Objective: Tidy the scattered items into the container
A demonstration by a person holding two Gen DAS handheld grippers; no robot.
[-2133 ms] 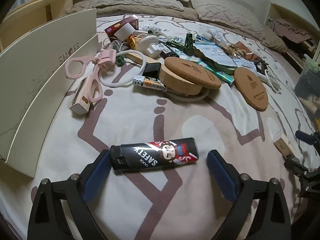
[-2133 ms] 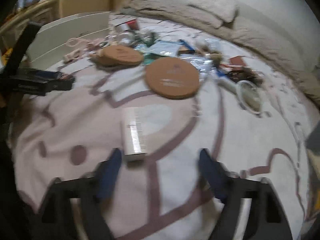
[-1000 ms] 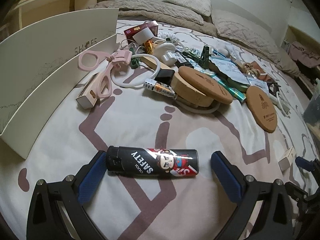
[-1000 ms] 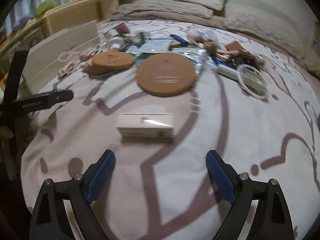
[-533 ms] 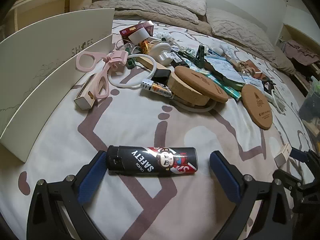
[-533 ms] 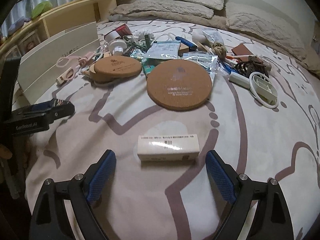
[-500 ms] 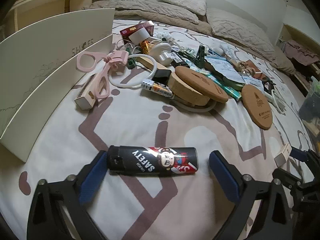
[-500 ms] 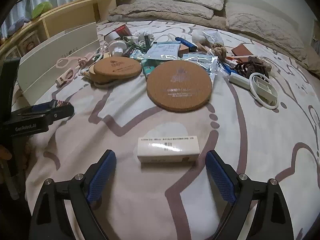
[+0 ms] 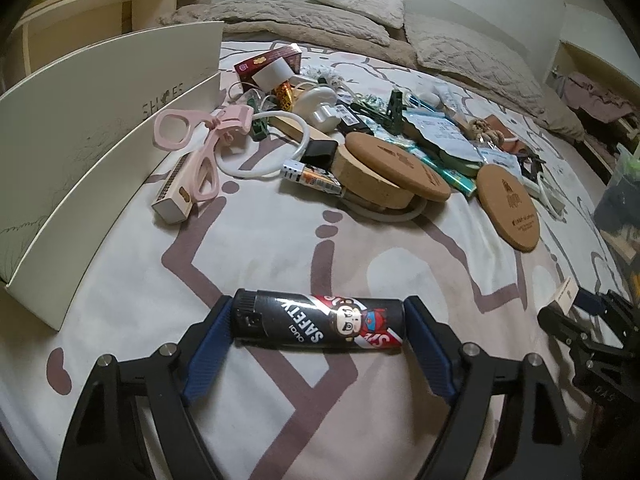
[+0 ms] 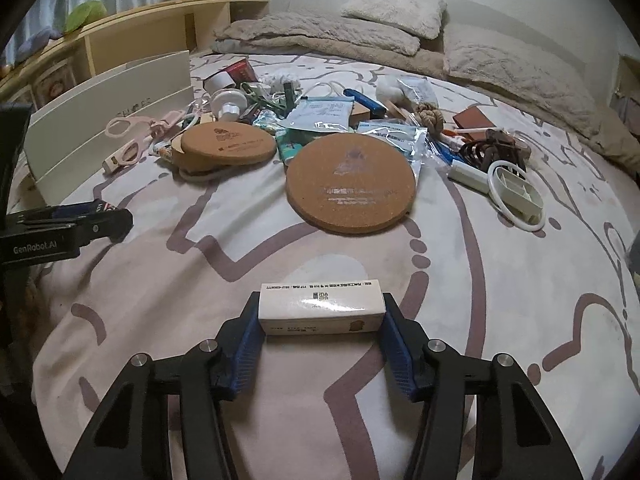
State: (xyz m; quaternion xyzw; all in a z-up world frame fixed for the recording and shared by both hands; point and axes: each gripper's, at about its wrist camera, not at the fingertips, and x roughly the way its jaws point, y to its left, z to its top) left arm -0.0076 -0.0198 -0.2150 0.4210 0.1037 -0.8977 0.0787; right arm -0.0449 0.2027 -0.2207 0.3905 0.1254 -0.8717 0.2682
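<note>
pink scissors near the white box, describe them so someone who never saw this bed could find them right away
On the patterned bedspread, look along the long white shoe box at the left edge. At the near end of the clutter pile beside it lie the pink scissors, partly resting on a small cream box. They are the only pale pink thing there, with large looped handles, unlike the round cork coasters further right.

Both views are taken from just behind the fingers, angled down at the bedspread (image 9: 260,248), close-up. L cam: lighter (image 9: 318,325) is seen between the fingers, white box (image 9: 80,152) off to the fingers' left, right gripper (image 9: 576,312) at far right edge. R cam: small carton (image 10: 321,308) between the fingers, left gripper (image 10: 100,216) at left edge. Shared: clutter ahead of the fingers, incl. cork mat (image 9: 508,206) (image 10: 352,186), pillows beyond.
</note>
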